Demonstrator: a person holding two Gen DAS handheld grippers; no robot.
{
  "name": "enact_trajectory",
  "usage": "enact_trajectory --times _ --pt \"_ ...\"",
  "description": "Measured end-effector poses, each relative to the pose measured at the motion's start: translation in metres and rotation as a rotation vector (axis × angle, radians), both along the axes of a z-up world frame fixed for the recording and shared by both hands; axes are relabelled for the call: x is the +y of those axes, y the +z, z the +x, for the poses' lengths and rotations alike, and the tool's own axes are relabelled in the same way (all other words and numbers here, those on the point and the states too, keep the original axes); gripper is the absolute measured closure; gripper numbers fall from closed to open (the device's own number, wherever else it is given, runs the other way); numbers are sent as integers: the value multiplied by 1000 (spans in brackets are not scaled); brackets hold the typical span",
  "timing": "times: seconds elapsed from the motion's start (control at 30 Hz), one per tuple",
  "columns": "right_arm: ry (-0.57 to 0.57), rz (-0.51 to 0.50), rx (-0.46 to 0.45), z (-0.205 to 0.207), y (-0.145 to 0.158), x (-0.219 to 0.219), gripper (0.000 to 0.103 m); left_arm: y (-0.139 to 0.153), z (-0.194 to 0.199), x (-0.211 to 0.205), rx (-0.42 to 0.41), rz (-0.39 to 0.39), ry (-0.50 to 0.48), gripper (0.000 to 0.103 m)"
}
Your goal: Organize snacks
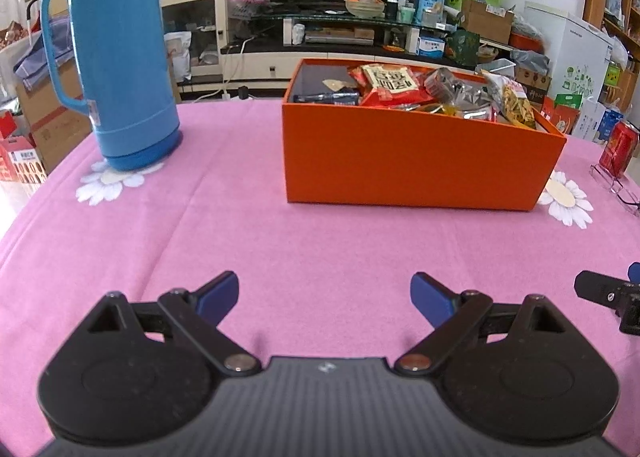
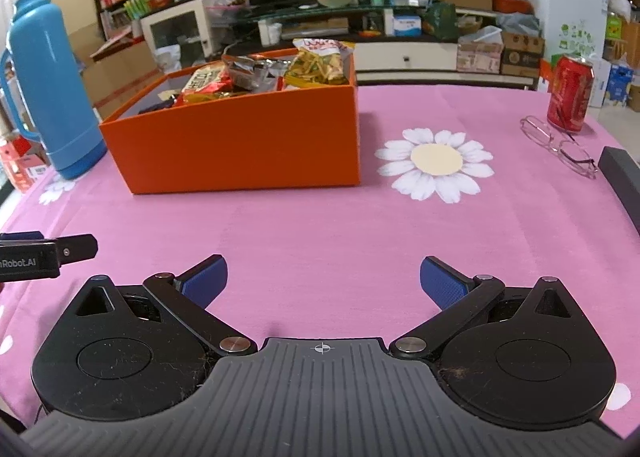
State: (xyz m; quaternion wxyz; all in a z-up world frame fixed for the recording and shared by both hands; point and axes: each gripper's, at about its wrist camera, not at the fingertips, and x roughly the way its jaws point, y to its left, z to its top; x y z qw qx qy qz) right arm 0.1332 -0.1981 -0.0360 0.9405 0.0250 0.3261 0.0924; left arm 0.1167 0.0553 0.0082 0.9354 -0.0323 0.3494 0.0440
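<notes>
A pink tablecloth (image 2: 320,225) printed with white daisies covers the table from near edge to far edge. On it, towards the far side and a little left of middle in the right wrist view, stands the orange box (image 2: 240,141), a plain rectangular carton with matte walls, no lid and a dark inside. It is piled with snack packets (image 2: 256,75) at its right end, while its left end is nearly bare. The packets are crinkled foil and plastic: a red and cream one with bold lettering (image 1: 390,83), a silvery one (image 1: 452,87), and a clear bag of yellow strips (image 2: 320,63) that leans up above the far right corner. A dark flat packet (image 1: 328,98) lies low in the left part.

Left of the box, apart from it, stands a tall blue thermos (image 1: 120,53) with a handle. Far right is a red drink can (image 2: 570,93), with a pair of glasses (image 2: 560,145) lying just in front of it.

Near the viewer, the left gripper (image 1: 324,295) and the right gripper (image 2: 324,281) both hover over bare cloth, each with its blue-padded fingers spread wide and nothing between them, well short of the box.
</notes>
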Motion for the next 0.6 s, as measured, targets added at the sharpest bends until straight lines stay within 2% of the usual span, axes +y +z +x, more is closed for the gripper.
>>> enact_trajectory --times 0.6 --pt "-38 -73 -1 1 3 3 10 1 2 -1 -3 10 21 11"
